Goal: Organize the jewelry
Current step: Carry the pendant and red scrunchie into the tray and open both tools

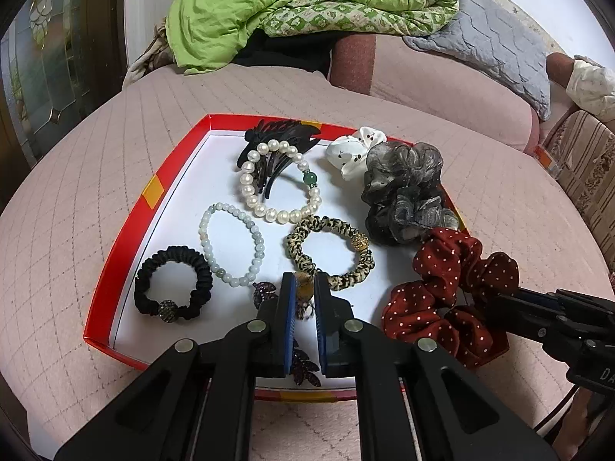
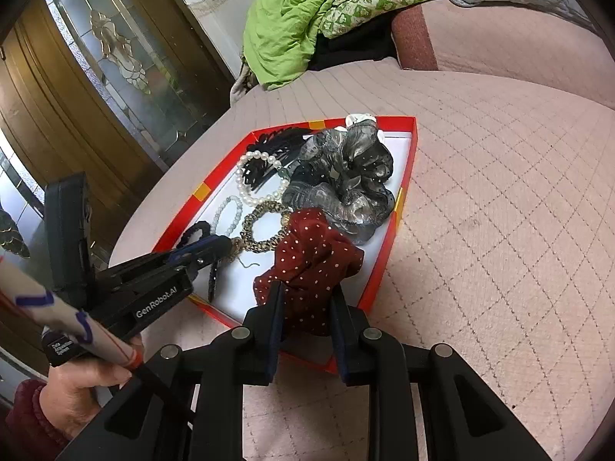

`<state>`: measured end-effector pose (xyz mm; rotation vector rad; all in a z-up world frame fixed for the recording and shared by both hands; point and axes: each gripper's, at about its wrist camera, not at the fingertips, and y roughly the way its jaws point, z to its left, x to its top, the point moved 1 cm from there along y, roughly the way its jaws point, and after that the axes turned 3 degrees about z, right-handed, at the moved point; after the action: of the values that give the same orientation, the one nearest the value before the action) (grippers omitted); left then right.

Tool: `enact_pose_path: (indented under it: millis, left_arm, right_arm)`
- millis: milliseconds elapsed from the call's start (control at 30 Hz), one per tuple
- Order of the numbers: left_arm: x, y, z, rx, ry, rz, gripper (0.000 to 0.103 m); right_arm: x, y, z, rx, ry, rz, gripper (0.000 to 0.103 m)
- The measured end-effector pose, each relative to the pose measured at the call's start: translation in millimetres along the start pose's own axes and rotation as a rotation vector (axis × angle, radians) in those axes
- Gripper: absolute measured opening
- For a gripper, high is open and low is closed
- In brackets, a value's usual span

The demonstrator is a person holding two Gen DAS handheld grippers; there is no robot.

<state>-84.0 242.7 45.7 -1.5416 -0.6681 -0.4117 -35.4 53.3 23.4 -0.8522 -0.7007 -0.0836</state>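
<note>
A red-rimmed box lid (image 1: 115,269) with a white floor lies on the pink quilted bed. In it are a pearl bracelet (image 1: 276,213), a pale bead bracelet (image 1: 230,246), a black hair tie (image 1: 173,288), a leopard-print hair tie (image 1: 346,269), a black claw clip (image 1: 276,138), a grey scrunchie (image 1: 403,192) and a white one (image 1: 353,150). My left gripper (image 1: 305,288) is shut on a small brown-gold piece at the leopard tie's near edge. My right gripper (image 2: 307,299) is shut on the red dotted scrunchie (image 2: 311,265), which also shows in the left wrist view (image 1: 442,292).
A purple leaf-shaped clip (image 1: 303,368) lies in the lid under my left gripper. A green quilt (image 1: 292,7) and grey pad (image 1: 492,42) are heaped at the back. A wooden door with glass (image 2: 107,61) stands to the left.
</note>
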Motion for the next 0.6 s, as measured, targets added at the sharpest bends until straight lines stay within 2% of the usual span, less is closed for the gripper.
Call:
enact_pose_path:
  millis: [133, 267, 333, 400, 533, 600]
  left_arm:
    - [1.3, -1.7, 0.3, 0.001, -0.007, -0.011, 0.022]
    - [2.4, -2.8, -0.3, 0.001, -0.013, -0.016, 0.024]
    - [2.3, -3.5, -1.3, 0.002, -0.014, -0.018, 0.028]
    - [2.1, -4.9, -2.0, 0.006, -0.013, -0.024, 0.034]
    - [0.9, -8.5, -3.7, 0.020, -0.017, -0.041, 0.046]
    - [-0.2, -10.5, -3.7, 0.030, -0.018, -0.045, 0.049]
  right_arm:
    - [-0.1, -4.2, 0.6, 0.001, 0.005, -0.006, 0.028]
    - [-0.2, -8.4, 1.6, -0.002, 0.003, -0.012, 0.030]
    - [-0.4, -10.5, 1.5, -0.007, 0.006, -0.016, 0.033]
    - [-0.2, -12.4, 1.0, -0.009, 0.013, -0.021, 0.041]
    - [-0.5, -18.0, 4.2, -0.020, 0.018, -0.038, 0.050]
    - [-2.8, -21.3, 6.3, -0.025, 0.026, -0.046, 0.057]
